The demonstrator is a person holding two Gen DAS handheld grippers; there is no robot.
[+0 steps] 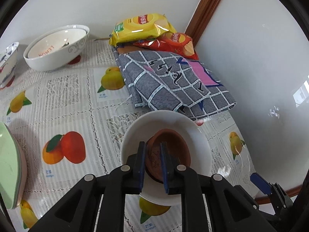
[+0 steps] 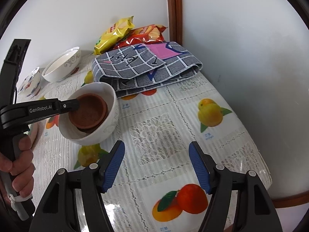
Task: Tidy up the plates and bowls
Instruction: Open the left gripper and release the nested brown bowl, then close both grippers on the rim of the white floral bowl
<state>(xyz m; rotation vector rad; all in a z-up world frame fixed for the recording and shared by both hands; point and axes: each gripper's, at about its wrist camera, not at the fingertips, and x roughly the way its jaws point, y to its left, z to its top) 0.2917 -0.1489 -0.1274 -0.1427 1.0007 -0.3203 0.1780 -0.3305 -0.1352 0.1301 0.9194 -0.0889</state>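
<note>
My left gripper (image 1: 152,147) is shut on the near rim of a brown clay bowl (image 1: 171,148), which sits inside a white bowl (image 1: 200,135) on the table. In the right wrist view the same brown bowl (image 2: 90,114) rests tilted in the white bowl (image 2: 108,127), with the left gripper (image 2: 74,104) reaching in from the left. My right gripper (image 2: 156,154) is open and empty over the tablecloth, to the right of the white bowl. A large white bowl with grey scrollwork (image 1: 58,46) holds another bowl marked LEMON. A blue-patterned bowl (image 1: 7,63) stands at the far left.
A folded grey checked cloth (image 1: 173,83) lies behind the white bowl, with yellow (image 1: 141,27) and red (image 1: 173,44) chip bags in the corner. Stacked green plates (image 1: 9,164) sit at the left edge. White walls and a wooden post (image 2: 174,9) bound the table.
</note>
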